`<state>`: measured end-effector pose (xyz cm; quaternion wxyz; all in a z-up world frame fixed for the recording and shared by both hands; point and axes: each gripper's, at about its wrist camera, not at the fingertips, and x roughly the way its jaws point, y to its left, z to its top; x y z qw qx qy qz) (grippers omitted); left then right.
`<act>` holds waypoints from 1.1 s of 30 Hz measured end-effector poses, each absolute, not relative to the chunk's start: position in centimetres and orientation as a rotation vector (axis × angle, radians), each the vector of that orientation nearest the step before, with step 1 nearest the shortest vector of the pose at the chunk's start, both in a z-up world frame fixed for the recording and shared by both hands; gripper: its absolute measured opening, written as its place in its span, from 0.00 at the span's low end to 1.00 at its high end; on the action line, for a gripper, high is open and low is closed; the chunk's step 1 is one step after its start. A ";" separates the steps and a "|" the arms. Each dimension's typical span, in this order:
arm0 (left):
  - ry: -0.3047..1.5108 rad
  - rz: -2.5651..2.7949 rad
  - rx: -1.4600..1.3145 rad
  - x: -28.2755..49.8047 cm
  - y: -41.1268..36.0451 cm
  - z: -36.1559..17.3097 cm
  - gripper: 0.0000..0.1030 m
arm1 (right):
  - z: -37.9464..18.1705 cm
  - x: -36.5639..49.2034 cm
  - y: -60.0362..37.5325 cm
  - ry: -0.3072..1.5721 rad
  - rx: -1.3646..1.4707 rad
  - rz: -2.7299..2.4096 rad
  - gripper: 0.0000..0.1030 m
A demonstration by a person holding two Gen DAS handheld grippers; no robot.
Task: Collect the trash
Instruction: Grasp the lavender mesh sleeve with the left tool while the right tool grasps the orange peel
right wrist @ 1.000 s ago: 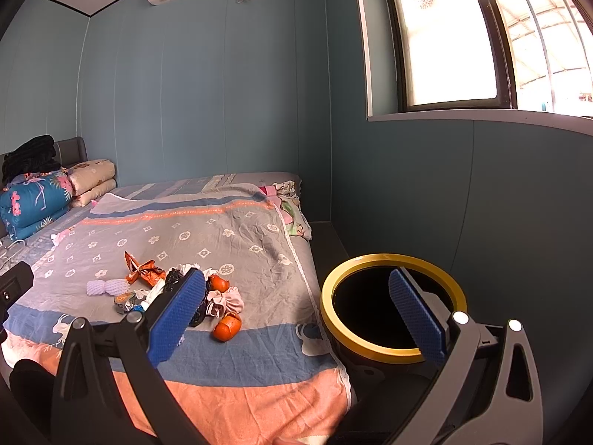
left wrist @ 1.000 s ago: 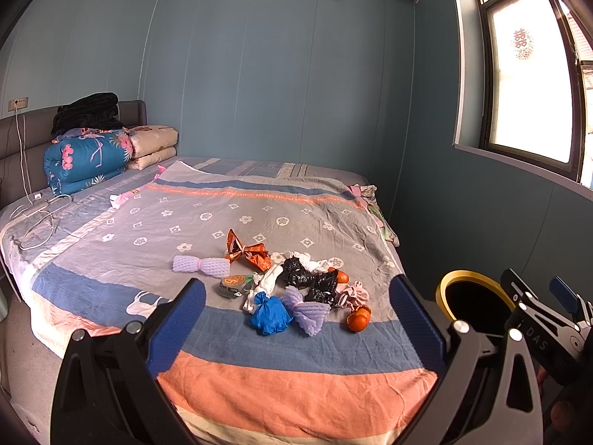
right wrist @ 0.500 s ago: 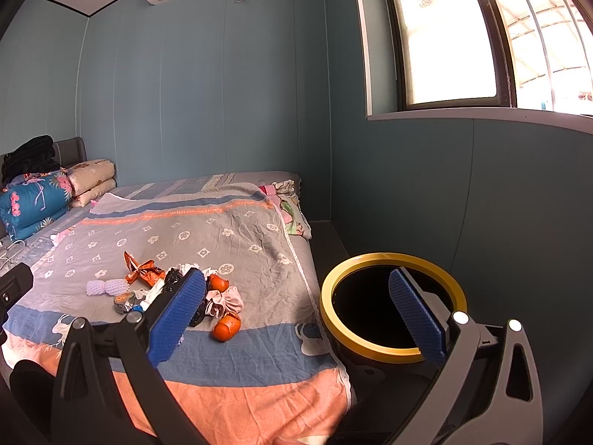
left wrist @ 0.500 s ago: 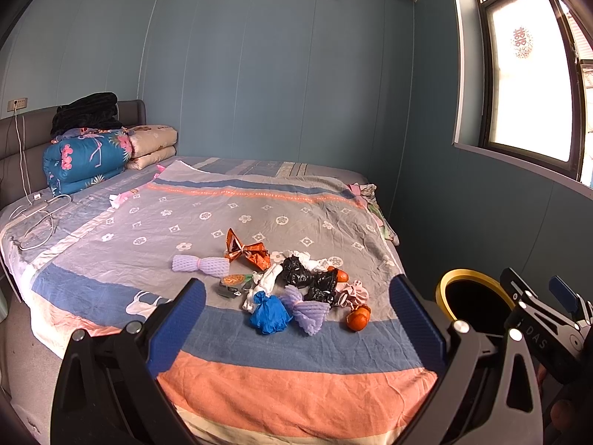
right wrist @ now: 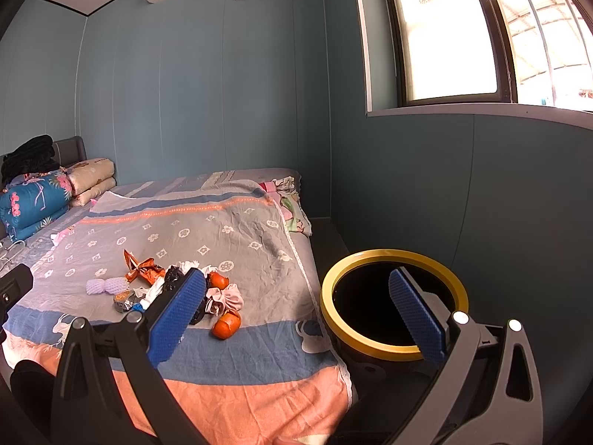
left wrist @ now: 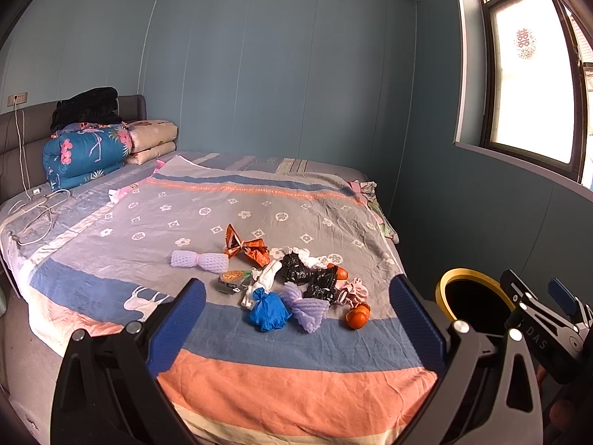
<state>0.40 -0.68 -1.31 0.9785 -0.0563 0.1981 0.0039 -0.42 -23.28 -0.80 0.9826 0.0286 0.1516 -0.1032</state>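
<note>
Your left tongs (left wrist: 296,319) are wide open and hold nothing. Your right tongs (right wrist: 296,307) are wide open too, and they are empty.

The trash sits in a little heap on the bed, near the foot end and closer to the bin side. Most of it looks very light and soft. The blue bag (left wrist: 268,310) is a scrunched ball with a twisted knot on top, so pinch the knot. The purple foam net (left wrist: 309,306) beside it will squash, so grab it at the thin middle. The other purple net (left wrist: 199,260) lies a bit apart on the far left of the heap. The black bag (left wrist: 309,276) is thin and floppy and may slip, so take a big bunch of it. The orange foil wrapper (left wrist: 244,246) is crinkly; grab its twisted waist. The orange peel (left wrist: 357,316) lies nearest the bin and is firmer; close gently or it may squish.

The bed cover (left wrist: 281,378) is soft and wrinkly, so do not dig in or you will pinch cloth too. The black bin with the yellow rim (right wrist: 393,348) stands on the floor just beside the bed corner, under the window (right wrist: 456,33). Folded blankets (left wrist: 83,155) sit far off at the head of the bed.
</note>
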 end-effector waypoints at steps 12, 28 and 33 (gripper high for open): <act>0.416 0.000 -0.106 1.6 1.0 -1.6 0.93 | -1.5 2.3 -23.7 0.371 0.074 -0.178 0.93; 0.729 0.058 -0.153 15.2 13.2 -6.6 0.93 | -7.4 16.3 -18.6 0.690 -0.034 0.064 0.93; 0.841 0.069 -0.108 20.7 16.0 -8.8 0.93 | -11.2 20.9 -18.3 0.847 0.004 0.074 0.93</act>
